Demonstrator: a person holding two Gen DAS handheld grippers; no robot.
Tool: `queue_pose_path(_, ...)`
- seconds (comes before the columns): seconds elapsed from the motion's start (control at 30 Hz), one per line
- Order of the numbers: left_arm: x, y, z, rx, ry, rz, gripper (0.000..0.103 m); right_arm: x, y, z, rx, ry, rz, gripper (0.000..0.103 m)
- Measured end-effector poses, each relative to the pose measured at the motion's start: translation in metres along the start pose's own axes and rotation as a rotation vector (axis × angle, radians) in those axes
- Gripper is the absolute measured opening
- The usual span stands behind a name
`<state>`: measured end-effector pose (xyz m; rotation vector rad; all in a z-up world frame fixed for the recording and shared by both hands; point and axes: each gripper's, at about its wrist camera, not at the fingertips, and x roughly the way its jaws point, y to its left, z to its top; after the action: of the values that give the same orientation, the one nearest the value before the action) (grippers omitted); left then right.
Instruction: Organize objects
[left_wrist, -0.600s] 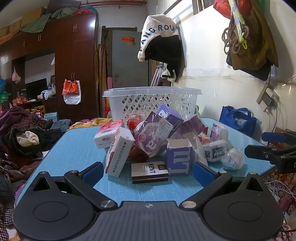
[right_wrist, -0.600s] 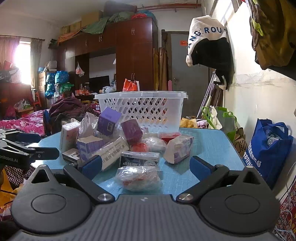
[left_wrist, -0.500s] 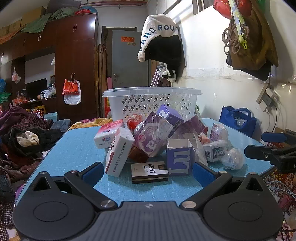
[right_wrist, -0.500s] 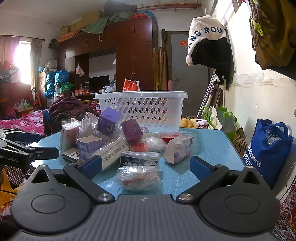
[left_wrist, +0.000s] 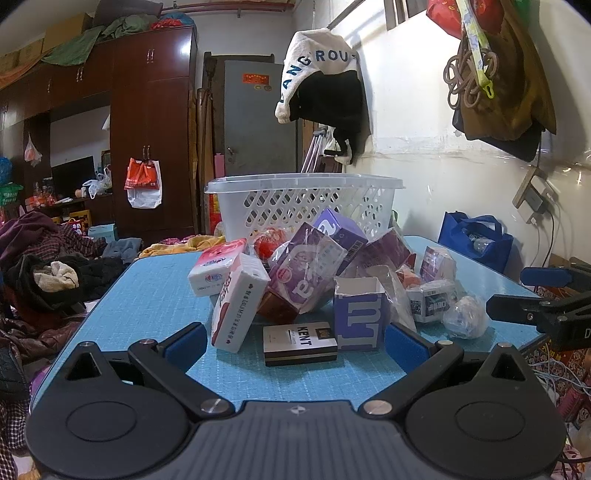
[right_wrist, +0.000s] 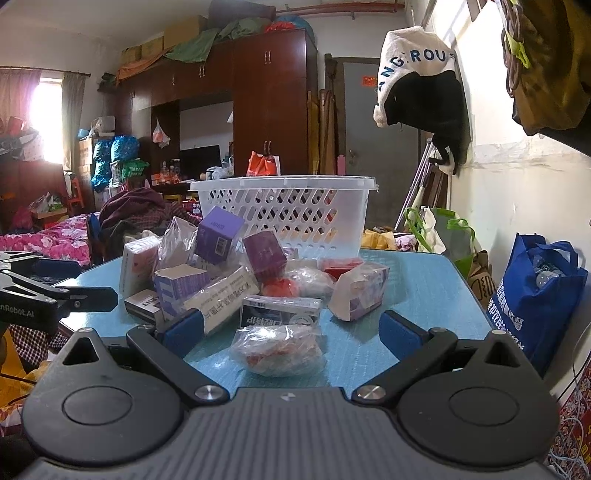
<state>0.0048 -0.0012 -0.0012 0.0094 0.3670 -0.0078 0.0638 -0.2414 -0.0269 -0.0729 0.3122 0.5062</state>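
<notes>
A heap of small packages lies on the blue table (left_wrist: 147, 310) in front of a white lattice basket (left_wrist: 303, 206). In the left wrist view a Kent cigarette pack (left_wrist: 300, 343), a purple open carton (left_wrist: 360, 319) and a white-pink tissue box (left_wrist: 238, 308) lie nearest. My left gripper (left_wrist: 293, 341) is open and empty, its jaws wide on either side of the Kent pack. In the right wrist view a clear bag with red contents (right_wrist: 277, 352) and a silver-purple box (right_wrist: 280, 312) lie nearest. My right gripper (right_wrist: 291, 330) is open and empty, just short of that bag.
The basket (right_wrist: 284, 214) stands at the table's far end. A wall runs along the right side with hanging clothes (left_wrist: 325, 81). A blue bag (right_wrist: 535, 295) stands right of the table. Piled clothes (left_wrist: 40, 280) lie to the left. The other gripper shows at the right edge (left_wrist: 546, 314).
</notes>
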Motion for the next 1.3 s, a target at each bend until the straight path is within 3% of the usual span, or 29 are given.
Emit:
queue_pose_path(0.9, 0.0, -0.002, -0.001, 0.017, -0.017, -0.004, 0.103, 0.002, -0.001, -0.002, -0.011, 0.008, -0.008, 0.103)
queue_pose_path(1.0, 0.001, -0.001, 0.001, 0.013, -0.047, -0.002, 0.103, 0.0, -0.003, -0.003, 0.003, -0.035, -0.011, 0.103)
queue_pose_path(1.1, 0.009, 0.008, 0.006, -0.039, -0.06, -0.02, 0.103, -0.006, -0.007, -0.005, 0.043, -0.16, -0.045, 0.103)
queue_pose_path(1.17, 0.019, 0.011, 0.007, -0.03, -0.013, 0.011, 0.103, -0.006, -0.011, -0.007, 0.056, -0.2, -0.067, 0.103)
queue_pose_path(1.3, 0.02, 0.026, 0.004, -0.051, -0.066, 0.048, 0.103, 0.006, -0.02, -0.003, 0.089, -0.076, -0.051, 0.103)
